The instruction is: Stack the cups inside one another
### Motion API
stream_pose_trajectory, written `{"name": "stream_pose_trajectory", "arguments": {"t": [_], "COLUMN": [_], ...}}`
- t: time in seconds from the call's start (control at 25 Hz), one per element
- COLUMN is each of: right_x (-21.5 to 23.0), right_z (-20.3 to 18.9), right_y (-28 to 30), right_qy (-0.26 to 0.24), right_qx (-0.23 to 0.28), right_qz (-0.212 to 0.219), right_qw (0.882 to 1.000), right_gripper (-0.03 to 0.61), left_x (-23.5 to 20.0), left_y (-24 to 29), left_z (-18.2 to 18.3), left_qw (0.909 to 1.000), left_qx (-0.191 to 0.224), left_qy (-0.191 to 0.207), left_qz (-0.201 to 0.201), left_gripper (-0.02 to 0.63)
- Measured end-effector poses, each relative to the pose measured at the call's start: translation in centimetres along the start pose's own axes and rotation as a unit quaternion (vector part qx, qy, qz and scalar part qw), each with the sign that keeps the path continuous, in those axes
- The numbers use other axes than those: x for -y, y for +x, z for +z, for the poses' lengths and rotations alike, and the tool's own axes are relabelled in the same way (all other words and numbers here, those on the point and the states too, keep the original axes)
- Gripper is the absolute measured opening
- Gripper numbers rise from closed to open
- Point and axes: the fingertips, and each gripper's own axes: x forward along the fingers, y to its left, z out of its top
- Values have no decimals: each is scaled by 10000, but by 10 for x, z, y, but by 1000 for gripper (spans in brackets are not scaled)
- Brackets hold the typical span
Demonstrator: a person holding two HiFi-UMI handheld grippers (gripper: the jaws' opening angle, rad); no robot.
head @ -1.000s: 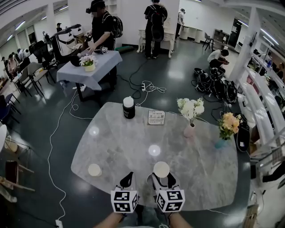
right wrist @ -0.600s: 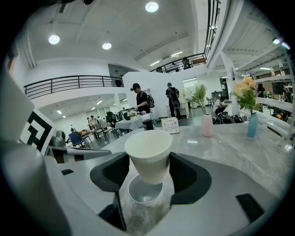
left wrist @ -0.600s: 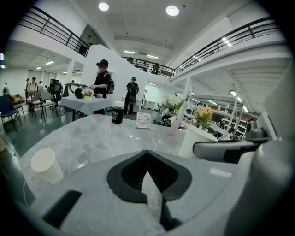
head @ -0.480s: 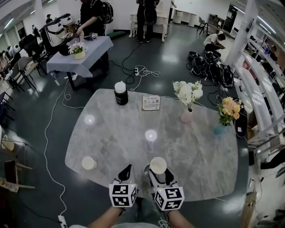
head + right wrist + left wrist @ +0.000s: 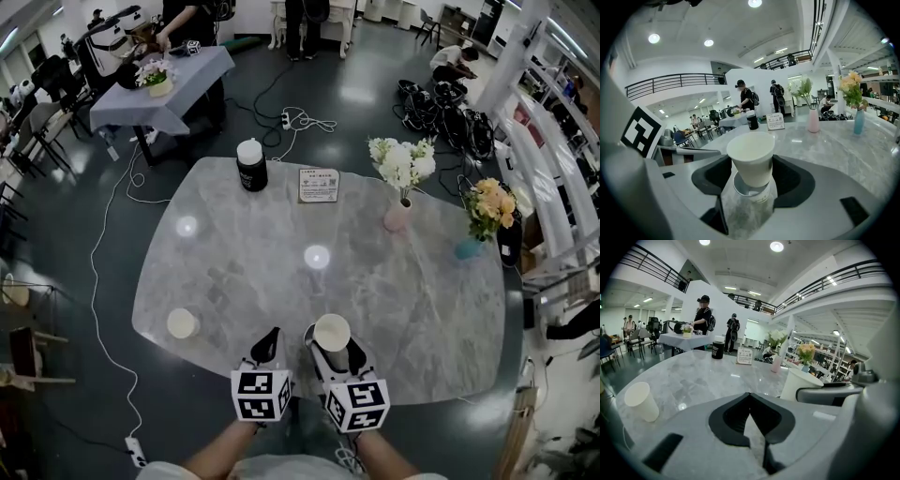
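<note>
Since 1 s ago my view has tilted, so tabletop (image 5: 244, 272) sits higher in frame; grippers barely shifted. Loose cup (image 5: 183, 323) stands upright near tabletop's left edge, well apart from L gripper (image 5: 271, 339), jaws together, empty. R gripper (image 5: 332, 347) clamps 2nd cup (image 5: 332, 332), upright, near front edge.

You can read no text: far card (image 5: 319, 185) print too small, far-left jar (image 5: 251, 169) label blurred.
</note>
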Motion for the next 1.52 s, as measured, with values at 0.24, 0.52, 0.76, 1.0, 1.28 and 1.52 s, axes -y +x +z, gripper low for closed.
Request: {"name": "stream_pose_trajectory", "arguments": {"t": [0.24, 0.52, 0.76, 1.0, 1.28, 1.52], "right_x": [-5, -9, -12, -10, -8, 1], "right_z": [2, -3, -8, -19, -18, -11], "right_y": [-2, -2, -1, 1, 1, -1], "right_qy": [-24, -67, -133, -154, -180, -94], "right_qx": [5, -57, -178, -405, -428, -352], "right_qz": [75, 137, 169, 121, 127, -46], "right_qw": [10000, 9999, 9996, 9990, 9988, 9993], "right_gripper": [249, 249, 249, 257, 259, 258], "left_x": [0, -1, -1, -2, -3, -2], "left_y": [-2, -1, -4, -5, -2, -3], "left_z": [-2, -4, -7, -8, -9, -7], "left_qw": [10000, 10000, 9999, 9999, 9999, 9998], "left_qx": [-53, -67, -98, -98, -103, -71], "left_qy": [5, -2, -19, -24, -54, -67], "left_qz": [8, 27, 36, 68, 114, 153], "left_gripper": [-2, -2, -2, -2, -2, -2]}}
